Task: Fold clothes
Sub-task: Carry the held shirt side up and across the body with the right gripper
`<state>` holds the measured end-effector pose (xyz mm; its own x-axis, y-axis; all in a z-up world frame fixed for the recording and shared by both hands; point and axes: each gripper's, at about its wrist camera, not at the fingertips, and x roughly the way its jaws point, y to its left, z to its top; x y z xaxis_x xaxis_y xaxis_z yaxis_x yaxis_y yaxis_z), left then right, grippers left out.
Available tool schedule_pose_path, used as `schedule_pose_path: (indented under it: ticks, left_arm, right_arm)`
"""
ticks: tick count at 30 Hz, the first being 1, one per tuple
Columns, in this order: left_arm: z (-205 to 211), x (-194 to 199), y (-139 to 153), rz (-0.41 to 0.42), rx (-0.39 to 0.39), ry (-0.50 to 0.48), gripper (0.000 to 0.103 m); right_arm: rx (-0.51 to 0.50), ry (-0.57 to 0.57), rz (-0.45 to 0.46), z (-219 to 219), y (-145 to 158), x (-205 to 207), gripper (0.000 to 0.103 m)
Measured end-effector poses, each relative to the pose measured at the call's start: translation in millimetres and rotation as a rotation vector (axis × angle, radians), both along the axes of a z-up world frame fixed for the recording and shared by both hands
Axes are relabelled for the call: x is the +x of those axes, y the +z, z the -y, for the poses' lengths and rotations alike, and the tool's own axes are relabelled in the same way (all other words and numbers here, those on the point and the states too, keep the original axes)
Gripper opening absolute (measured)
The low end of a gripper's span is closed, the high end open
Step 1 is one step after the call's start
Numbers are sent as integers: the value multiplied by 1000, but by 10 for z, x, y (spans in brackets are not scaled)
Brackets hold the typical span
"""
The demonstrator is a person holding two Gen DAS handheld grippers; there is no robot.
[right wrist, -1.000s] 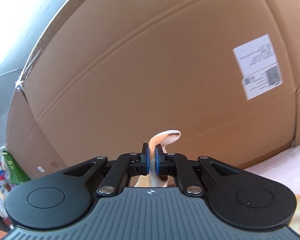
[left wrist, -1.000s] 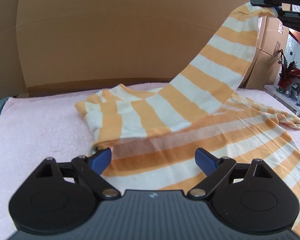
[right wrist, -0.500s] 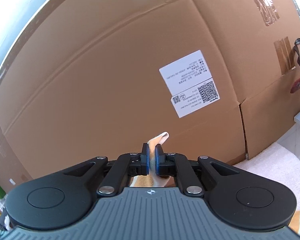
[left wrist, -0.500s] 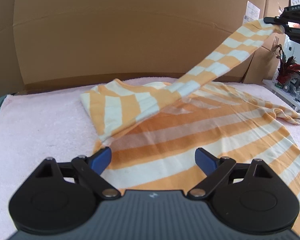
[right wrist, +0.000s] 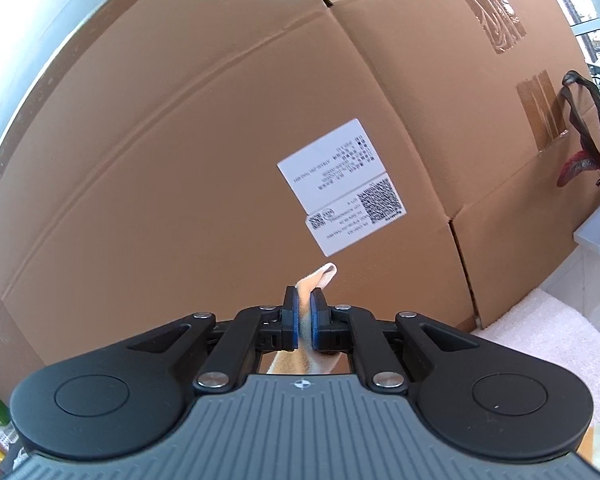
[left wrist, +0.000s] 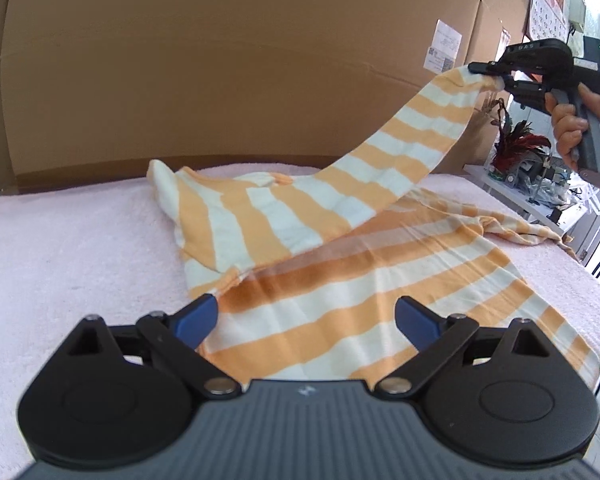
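1. Just ahead of my left gripper (left wrist: pixel 306 316), the striped shirt (left wrist: pixel 380 300) lay spread on the pink towel (left wrist: pixel 80 248), its body running away from me toward the far right.
2. My left gripper's jaws stood wide apart and held nothing; the near edge of the shirt lay below and between its blue fingertips (left wrist: pixel 196 318).
3. Farther off, one sleeve (left wrist: pixel 412 136) rose off the shirt's left shoulder, its long axis slanting up and to the right, taut from the towel to my right gripper (left wrist: pixel 486 72).
4. My right gripper was pinched nearly closed on the cuff (right wrist: pixel 316 278), which stuck up between the blue pads (right wrist: pixel 294 318) in the right wrist view.
5. My right hand (left wrist: pixel 576 128) was wrapped round that gripper's handle, holding it high above the towel's far right side and aimed roughly level at the cardboard box (right wrist: pixel 220 120).
6. Behind everything, the box walled off the back of the towel, a white label (right wrist: pixel 340 184) on its face.
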<state>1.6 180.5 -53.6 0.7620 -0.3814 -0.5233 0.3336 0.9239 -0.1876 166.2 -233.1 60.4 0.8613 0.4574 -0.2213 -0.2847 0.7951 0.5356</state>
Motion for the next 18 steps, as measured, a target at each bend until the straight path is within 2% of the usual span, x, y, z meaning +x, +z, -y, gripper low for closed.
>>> schedule_pose_path:
  ticks: [4,7,11,15,18]
  left_arm:
    - [-128,-42,129,55,-31,-6,99]
    - [-183,102,135,43,-10,17,99]
    - [-154,376,65,2,-4,-3,99]
    - [-205,667,105,21,-103,-64,99]
    - [-276,983,67,-8,-143,-59,99]
  right_arm:
    - [29,-4,-12,66,-68,25,7]
    - [39,-7,-26,91,-106,66,7]
    - [82,-3,-22,155,-134,50,7]
    - [88,-15,-15,262,-145,26,7]
    - [102,-38,-17,380,-169,19,7]
